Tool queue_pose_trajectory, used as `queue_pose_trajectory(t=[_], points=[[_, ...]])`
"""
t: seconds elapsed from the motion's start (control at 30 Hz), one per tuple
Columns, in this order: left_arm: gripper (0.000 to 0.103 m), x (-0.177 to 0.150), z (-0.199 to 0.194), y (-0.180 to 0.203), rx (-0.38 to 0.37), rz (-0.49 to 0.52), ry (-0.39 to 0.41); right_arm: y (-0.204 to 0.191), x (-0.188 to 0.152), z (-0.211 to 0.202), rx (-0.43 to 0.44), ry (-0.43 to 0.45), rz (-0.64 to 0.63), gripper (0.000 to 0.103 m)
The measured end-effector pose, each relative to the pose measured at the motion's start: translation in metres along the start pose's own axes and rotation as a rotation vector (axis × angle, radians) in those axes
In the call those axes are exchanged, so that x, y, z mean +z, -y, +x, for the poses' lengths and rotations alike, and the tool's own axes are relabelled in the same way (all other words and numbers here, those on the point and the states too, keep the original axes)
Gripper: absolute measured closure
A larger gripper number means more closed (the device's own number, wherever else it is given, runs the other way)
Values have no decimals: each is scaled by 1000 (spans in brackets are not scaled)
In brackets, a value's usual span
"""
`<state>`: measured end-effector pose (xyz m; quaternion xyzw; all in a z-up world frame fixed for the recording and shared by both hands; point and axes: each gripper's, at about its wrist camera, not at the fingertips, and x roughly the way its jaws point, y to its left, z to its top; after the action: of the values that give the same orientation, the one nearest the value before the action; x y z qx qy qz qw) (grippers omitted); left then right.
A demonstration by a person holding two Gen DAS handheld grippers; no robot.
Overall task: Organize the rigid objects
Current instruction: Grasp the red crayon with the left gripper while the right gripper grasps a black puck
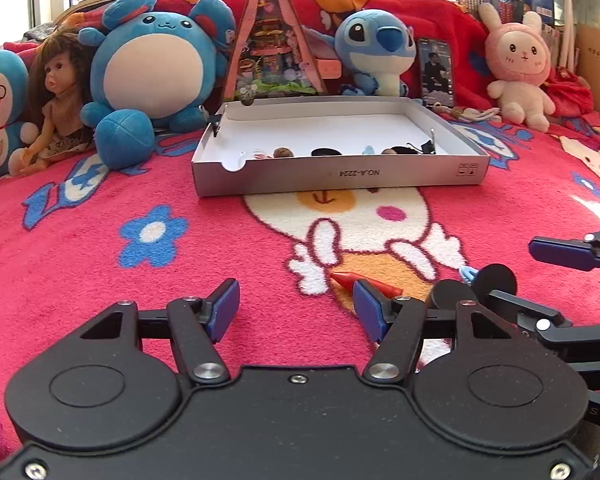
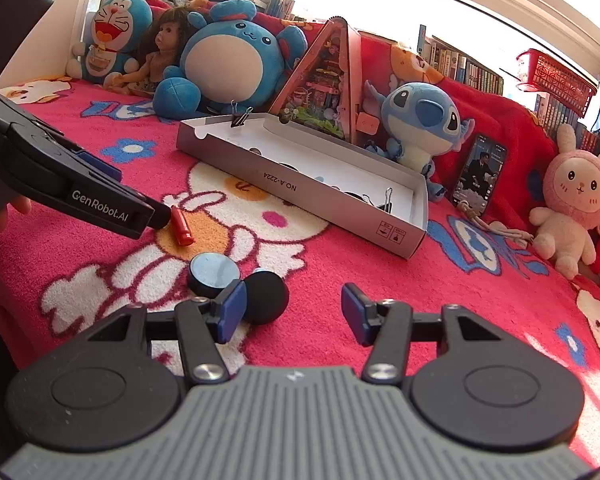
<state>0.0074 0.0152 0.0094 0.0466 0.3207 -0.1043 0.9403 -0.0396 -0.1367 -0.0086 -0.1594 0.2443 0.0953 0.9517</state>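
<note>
While both grippers hover with fingers apart, loose pieces lie on the blanket [image 2: 380,280].
Left gripper [image 1: 296,312] sits by the red piece [image 2: 181,226]; right gripper [image 2: 294,316] sits by two black discs [image 2: 266,298], near the box [image 2: 300,196].

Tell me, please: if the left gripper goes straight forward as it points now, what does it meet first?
Probably bare blanket, then the near wall of the grey box. The left gripper is open; the red piece lies just by its right finger, slightly off that line, though depth is unclear.
</note>
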Motion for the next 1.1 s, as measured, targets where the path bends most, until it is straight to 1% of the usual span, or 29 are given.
queue_pose_trajectory(t=[0.03,0.1,0.23,0.3,0.47,0.53,0.57,0.63,0.73,0.87,0.97,1.1], points=[[34,-1,-1,2,-10,14,1,0,0,0,6,-2,-1,38],[30,-3,-5,10,-19,59,15,-1,-1,1,16,1,5,40],[29,-6,-6,26,-17,158,43,-3,-2,2,25,4,3,43],[29,-6,-4,31,-24,181,49,-5,-2,2,23,8,-7,43],[29,-7,5,34,-40,201,47,-7,-3,3,31,8,-19,44],[33,-6,8,32,-55,195,42,-8,-4,3,36,11,-29,46],[36,-6,9,31,-65,186,39,-9,-4,3,37,13,-36,51],[50,-4,10,27,-87,167,27,-10,-4,2,40,16,-45,55],[61,-3,11,27,-97,164,21,-11,-4,0,39,29,-53,59],[61,-3,10,28,-92,169,25,-9,-3,-1,21,32,-58,61],[61,-2,10,27,-91,160,24,-3,-1,-1,8,27,-28,67],[61,0,9,26,-79,158,29,-4,-2,-6,35,31,-34,68]])
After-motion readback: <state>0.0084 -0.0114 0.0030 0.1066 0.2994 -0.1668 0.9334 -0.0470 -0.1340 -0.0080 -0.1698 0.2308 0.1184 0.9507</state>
